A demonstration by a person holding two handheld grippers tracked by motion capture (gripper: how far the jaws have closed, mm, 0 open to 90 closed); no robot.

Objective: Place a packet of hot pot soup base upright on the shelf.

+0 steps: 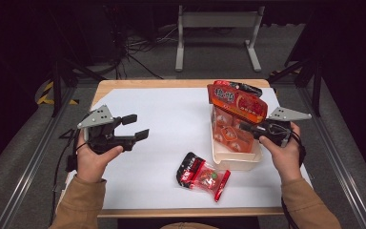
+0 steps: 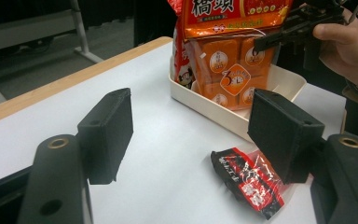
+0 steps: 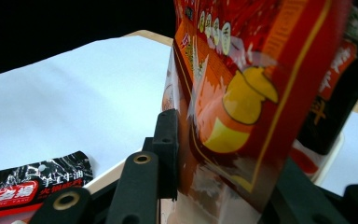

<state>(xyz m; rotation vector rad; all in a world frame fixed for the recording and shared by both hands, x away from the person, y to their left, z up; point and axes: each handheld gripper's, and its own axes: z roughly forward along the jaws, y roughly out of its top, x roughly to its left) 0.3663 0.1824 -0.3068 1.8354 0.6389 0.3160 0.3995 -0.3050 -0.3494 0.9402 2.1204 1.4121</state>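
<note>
snack packets going into the tray: 1 in hand, 1 left on the table

the white table top (image 1: 162, 119) carries everything, with the cream tray (image 1: 233, 162) on its right half. the tray already stands well filled: an orange multipack (image 2: 228, 74) of small sachets leans upright inside it, and a dark packet (image 1: 245, 87) shows behind at the far end.

the largest loose thing is the red-orange snack bag (image 1: 238, 102), held up above the tray's far half and tilted. the right gripper (image 1: 250, 128) has it: in the right gripper view the jaws press on the bag's lower part from both sides, nearly closed with only the thin bag between them. the bag hangs over the tray and is not yet set down, so this step looks about midway, with lowering and letting go to come.

the left gripper (image 1: 136, 126) hovers over the bare left part of the table, well apart from the tray, its jaws spread wide and nothing between them.

smallest is the black-and-red packet (image 1: 202, 175), lying flat on the table just in front of the tray's near end, touched by neither gripper. judging by how things lie, it is the 1 item left to collect, and the free left gripper seems best placed for it.
</note>
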